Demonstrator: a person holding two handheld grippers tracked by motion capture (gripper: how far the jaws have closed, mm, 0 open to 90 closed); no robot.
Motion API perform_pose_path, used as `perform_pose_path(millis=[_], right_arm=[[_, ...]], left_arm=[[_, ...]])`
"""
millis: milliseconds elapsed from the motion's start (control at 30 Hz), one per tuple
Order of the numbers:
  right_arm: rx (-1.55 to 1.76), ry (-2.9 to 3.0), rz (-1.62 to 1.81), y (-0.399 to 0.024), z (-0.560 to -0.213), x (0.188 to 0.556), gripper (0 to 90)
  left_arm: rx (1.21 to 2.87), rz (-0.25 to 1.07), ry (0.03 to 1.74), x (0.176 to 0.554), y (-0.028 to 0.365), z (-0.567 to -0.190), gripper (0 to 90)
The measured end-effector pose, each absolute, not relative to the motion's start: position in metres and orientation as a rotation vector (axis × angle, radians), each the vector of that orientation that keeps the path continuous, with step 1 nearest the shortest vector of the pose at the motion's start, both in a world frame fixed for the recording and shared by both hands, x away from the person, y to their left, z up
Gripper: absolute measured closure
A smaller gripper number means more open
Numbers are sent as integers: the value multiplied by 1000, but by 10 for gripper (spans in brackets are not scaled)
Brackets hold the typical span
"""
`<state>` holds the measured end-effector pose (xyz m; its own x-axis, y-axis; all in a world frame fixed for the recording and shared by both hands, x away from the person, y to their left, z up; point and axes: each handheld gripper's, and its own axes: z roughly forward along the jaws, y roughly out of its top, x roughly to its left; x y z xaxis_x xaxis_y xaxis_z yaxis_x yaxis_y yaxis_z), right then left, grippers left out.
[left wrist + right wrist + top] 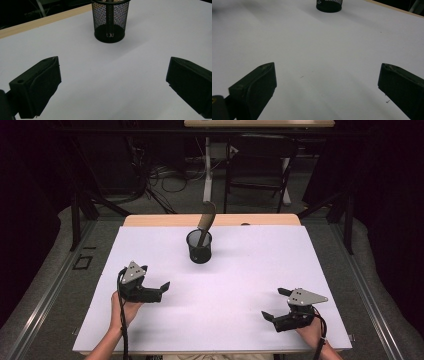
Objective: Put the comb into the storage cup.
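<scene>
Both grippers sit low over the white table (225,290), jaws spread wide and empty: left gripper (159,289) near-left, right gripper (276,304) near-right. The black mesh cup (199,246) stands mid-table toward the far edge, well apart, a brown-handled tool (205,222) leaning inside. Any reach should likely go steady, gripping the handle without tipping the cup.

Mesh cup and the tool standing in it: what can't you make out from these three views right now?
- Tool: lower end hidden inside the mesh cup, high view; too small to identify.
- Left gripper view: cup rim and the tool's upper part cut off by the top edge.
- Right gripper view: cup cut off above its base.
</scene>
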<state>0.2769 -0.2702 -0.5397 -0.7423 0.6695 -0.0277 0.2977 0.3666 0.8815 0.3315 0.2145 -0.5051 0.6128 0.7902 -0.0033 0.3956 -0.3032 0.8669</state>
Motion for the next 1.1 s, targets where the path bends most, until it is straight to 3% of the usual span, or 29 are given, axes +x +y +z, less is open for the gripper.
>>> perform_pose_path(millis=[1100], right_arm=[[843,2247,1334,-270,-538,277,16]], left_arm=[[1893,564,983,294,239,-520,0]])
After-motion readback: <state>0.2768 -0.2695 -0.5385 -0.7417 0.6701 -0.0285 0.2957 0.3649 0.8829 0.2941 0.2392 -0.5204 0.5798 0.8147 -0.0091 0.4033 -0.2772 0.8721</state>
